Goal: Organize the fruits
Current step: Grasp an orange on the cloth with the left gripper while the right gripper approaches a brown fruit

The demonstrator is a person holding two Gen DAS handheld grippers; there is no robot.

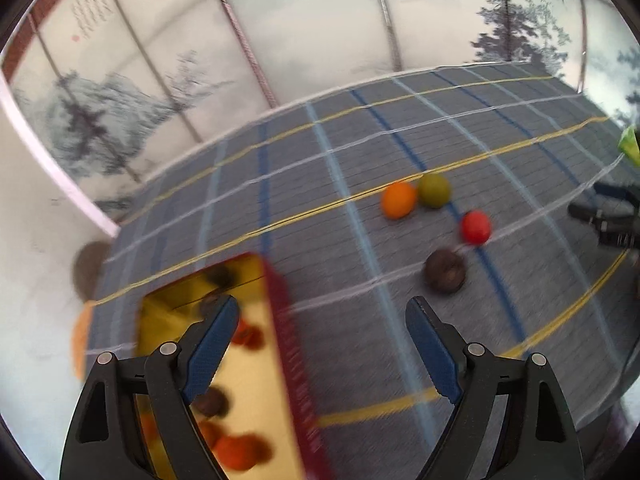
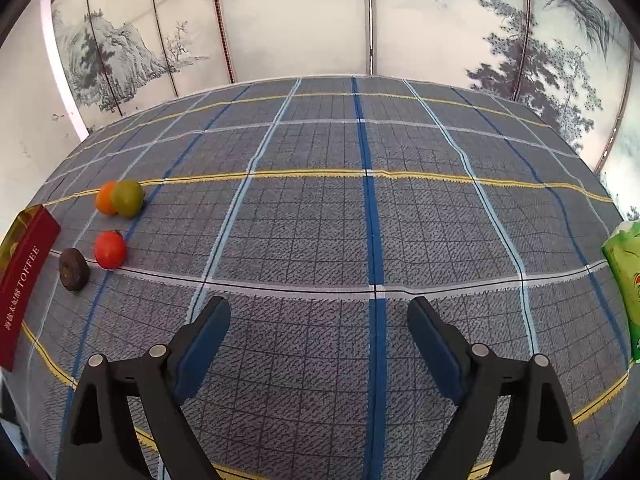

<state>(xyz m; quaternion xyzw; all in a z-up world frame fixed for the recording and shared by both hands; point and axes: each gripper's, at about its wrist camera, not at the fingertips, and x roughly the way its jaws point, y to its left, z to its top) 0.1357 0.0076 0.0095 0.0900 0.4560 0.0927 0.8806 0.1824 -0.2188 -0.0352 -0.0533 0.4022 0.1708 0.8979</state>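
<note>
An orange fruit [image 1: 398, 199], a green fruit [image 1: 434, 190], a red fruit [image 1: 475, 227] and a dark brown round piece [image 1: 445, 271] lie on the plaid cloth. A red box with a gold inside [image 1: 256, 364] holds several fruits. My left gripper [image 1: 322, 346] is open and empty, its left finger over the box, the brown piece just ahead to the right. My right gripper [image 2: 318, 340] is open and empty over bare cloth. In the right wrist view the orange fruit [image 2: 105, 199], green fruit [image 2: 129, 197], red fruit [image 2: 110, 249], brown piece [image 2: 74, 269] and box [image 2: 24, 284] sit far left.
The plaid cloth [image 2: 320, 208] covers the table. A green packet [image 2: 626, 280] lies at its right edge. A painted folding screen [image 2: 304, 20] stands behind the table. The right gripper [image 1: 608, 220] shows at the right edge of the left wrist view.
</note>
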